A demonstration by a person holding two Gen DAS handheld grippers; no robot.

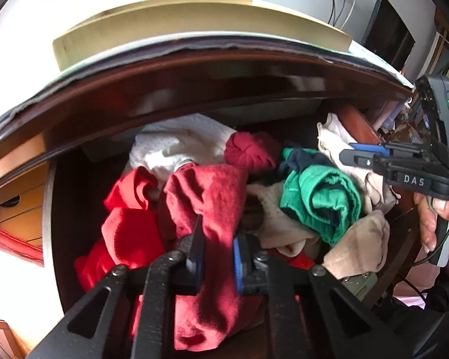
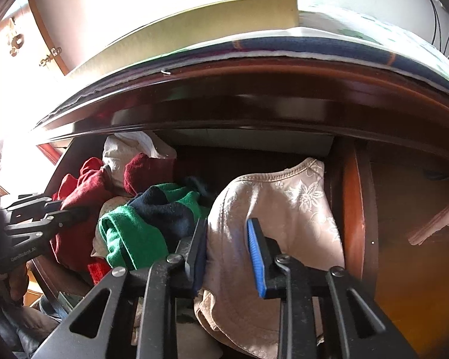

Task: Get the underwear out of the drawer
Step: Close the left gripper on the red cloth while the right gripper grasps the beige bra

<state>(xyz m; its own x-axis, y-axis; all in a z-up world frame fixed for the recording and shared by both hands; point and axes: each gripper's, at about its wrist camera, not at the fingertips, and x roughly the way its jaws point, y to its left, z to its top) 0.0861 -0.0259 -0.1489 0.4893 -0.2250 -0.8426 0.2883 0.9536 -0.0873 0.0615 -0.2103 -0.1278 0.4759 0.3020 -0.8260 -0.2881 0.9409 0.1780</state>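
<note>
An open dark wooden drawer (image 1: 49, 209) holds a heap of underwear. My left gripper (image 1: 217, 248) is shut on a dark red garment (image 1: 212, 197) that hangs down between its fingers. It also shows at the left of the right wrist view (image 2: 74, 212). My right gripper (image 2: 227, 248) has its jaws around a beige lace-patterned underwear (image 2: 284, 209) at the drawer's right side, the cloth between its pads. In the left wrist view the right gripper (image 1: 348, 154) reaches in from the right over the beige cloth (image 1: 332, 137).
Green and navy underwear (image 1: 317, 200) lies mid-drawer, also in the right wrist view (image 2: 140, 230). Bright red cloth (image 1: 125, 227) lies left, white mesh cloth (image 1: 179, 143) at the back. The dresser top edge (image 1: 194, 59) overhangs the drawer. A cardboard sheet (image 1: 194, 21) leans on the wall.
</note>
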